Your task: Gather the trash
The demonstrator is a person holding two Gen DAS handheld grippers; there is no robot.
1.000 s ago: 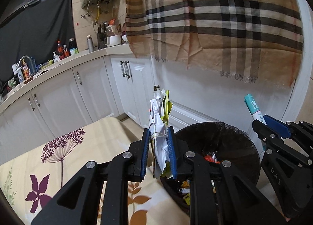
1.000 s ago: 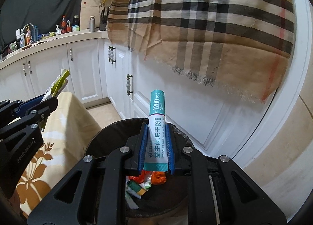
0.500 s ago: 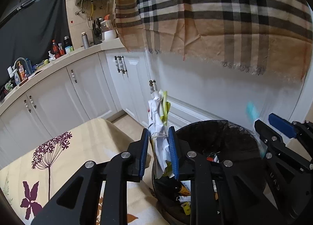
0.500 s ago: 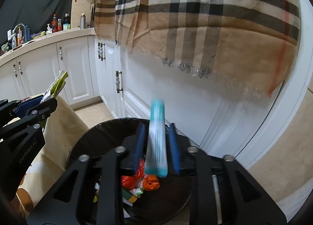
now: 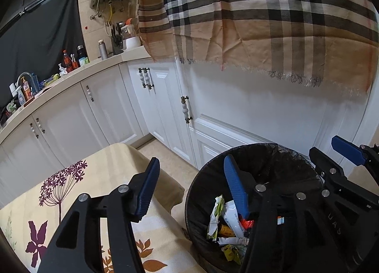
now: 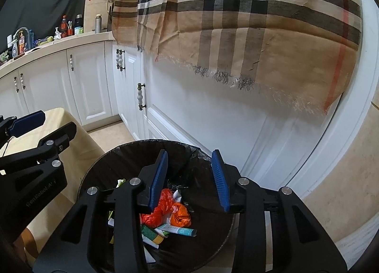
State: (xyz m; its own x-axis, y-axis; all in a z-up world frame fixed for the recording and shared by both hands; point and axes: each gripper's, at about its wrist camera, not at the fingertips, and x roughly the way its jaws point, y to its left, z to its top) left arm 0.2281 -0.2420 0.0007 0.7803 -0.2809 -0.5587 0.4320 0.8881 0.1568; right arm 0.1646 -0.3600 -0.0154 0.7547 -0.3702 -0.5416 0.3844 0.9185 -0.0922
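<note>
A round bin lined with a black bag (image 5: pixel 208 178) (image 6: pixel 113 154) stands on the floor by the white cabinets. Inside lie a teal-and-white tube (image 6: pixel 180 229), orange plastic (image 6: pixel 165 211) and crumpled white and green wrappers (image 5: pixel 216 216). My left gripper (image 5: pixel 191 190) is open and empty, its right finger over the bin and its left finger over the table edge. My right gripper (image 6: pixel 189 178) is open and empty above the bin's middle. It also shows at the right of the left wrist view (image 5: pixel 331 159).
A table with a floral cloth (image 5: pixel 71 190) stands left of the bin. White cabinets (image 5: pixel 165 97) and a counter with bottles (image 5: pixel 71 59) run behind. A plaid scarf (image 5: pixel 260 24) hangs above the bin. Tan floor (image 6: pixel 343 190) lies to the right.
Both grippers opened. The tube dropped from my right gripper into the bin, and the wrappers dropped from my left gripper into the bin.
</note>
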